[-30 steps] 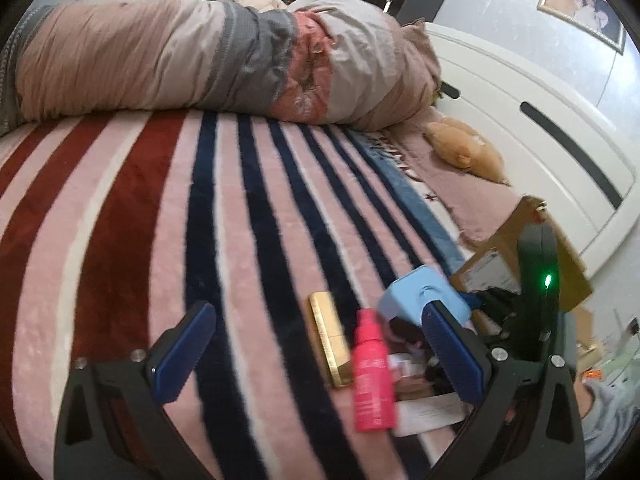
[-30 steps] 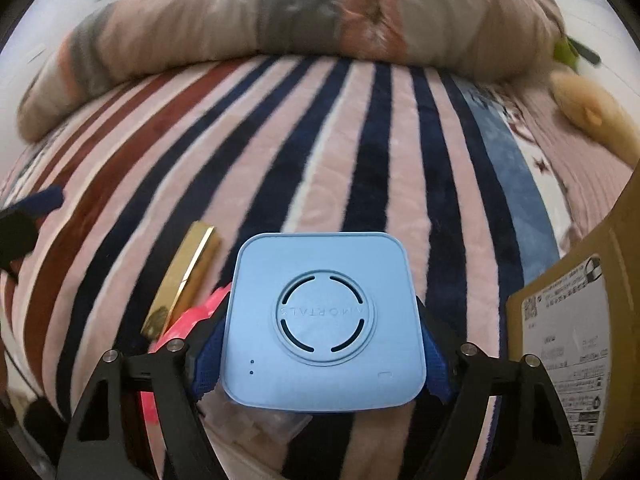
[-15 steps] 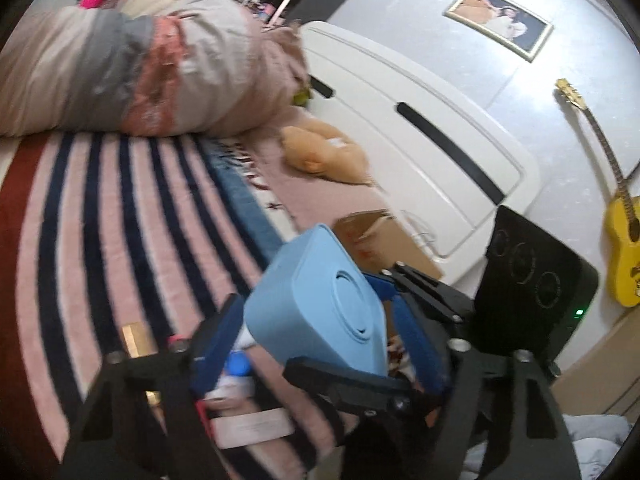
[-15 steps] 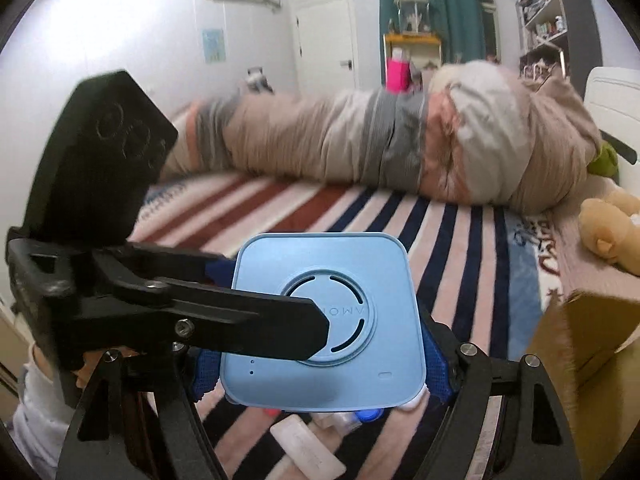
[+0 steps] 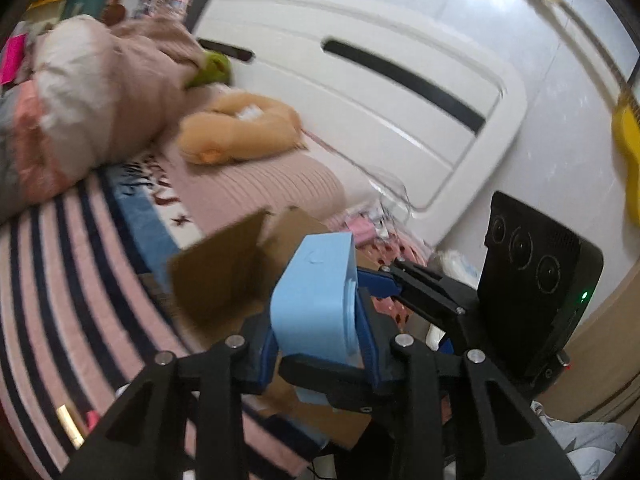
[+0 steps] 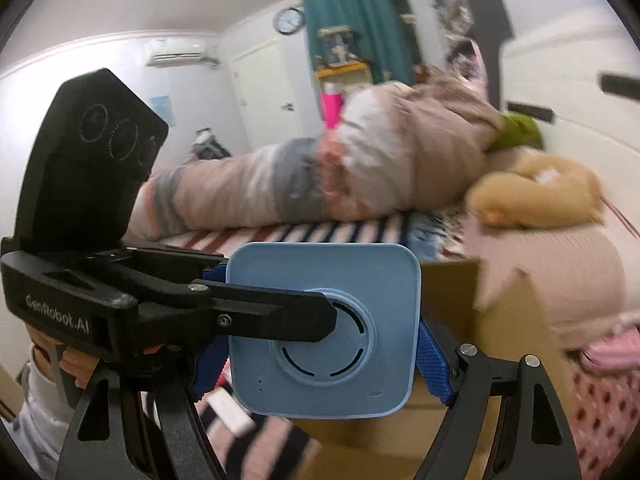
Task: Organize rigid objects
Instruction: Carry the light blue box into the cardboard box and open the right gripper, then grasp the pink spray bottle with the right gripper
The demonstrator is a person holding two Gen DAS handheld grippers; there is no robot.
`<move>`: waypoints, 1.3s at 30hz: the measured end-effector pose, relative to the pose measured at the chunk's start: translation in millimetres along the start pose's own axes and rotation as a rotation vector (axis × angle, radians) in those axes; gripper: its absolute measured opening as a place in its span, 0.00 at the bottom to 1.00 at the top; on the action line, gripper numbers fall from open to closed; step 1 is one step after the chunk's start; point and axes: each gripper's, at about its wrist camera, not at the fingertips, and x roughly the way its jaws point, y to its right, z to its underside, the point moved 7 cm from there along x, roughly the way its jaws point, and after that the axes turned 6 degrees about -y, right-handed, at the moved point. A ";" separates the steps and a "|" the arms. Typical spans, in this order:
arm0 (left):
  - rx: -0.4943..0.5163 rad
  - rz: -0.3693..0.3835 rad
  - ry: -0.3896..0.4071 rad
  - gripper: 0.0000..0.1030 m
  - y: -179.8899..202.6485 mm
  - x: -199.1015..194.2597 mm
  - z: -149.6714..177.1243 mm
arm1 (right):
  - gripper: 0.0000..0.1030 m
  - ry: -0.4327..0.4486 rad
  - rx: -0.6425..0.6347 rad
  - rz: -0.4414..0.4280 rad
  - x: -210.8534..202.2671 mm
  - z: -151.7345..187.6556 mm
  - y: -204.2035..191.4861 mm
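Lifted off the bed, blue device [image 6: 324,328] is clamped by both grippers' fingers [image 6: 434,354], over the box [image 5: 224,276].

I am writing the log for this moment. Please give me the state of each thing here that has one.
blue square device: lifted off the bed, gripped by both tongs.
right tongs: shut on the device's sides.
left tongs: shut across the device's faces.
cardboard box: open, flaps up, behind the device.
striped blanket: spread flat on the bed.
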 end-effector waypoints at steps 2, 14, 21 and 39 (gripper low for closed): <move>0.003 0.009 -0.051 0.31 8.1 22.9 -3.4 | 0.75 -0.041 0.033 0.013 -1.0 6.2 20.8; -0.006 -0.130 -0.212 0.49 -11.3 77.0 13.5 | 0.77 -0.293 -0.008 0.149 35.2 39.4 63.5; -0.004 -0.209 -0.135 0.69 -21.5 53.5 9.1 | 0.87 -0.270 -0.020 0.155 34.1 40.5 61.8; -0.055 -0.462 0.172 0.84 -91.6 -101.1 58.2 | 0.94 -0.103 -0.221 0.074 34.2 -4.1 -62.7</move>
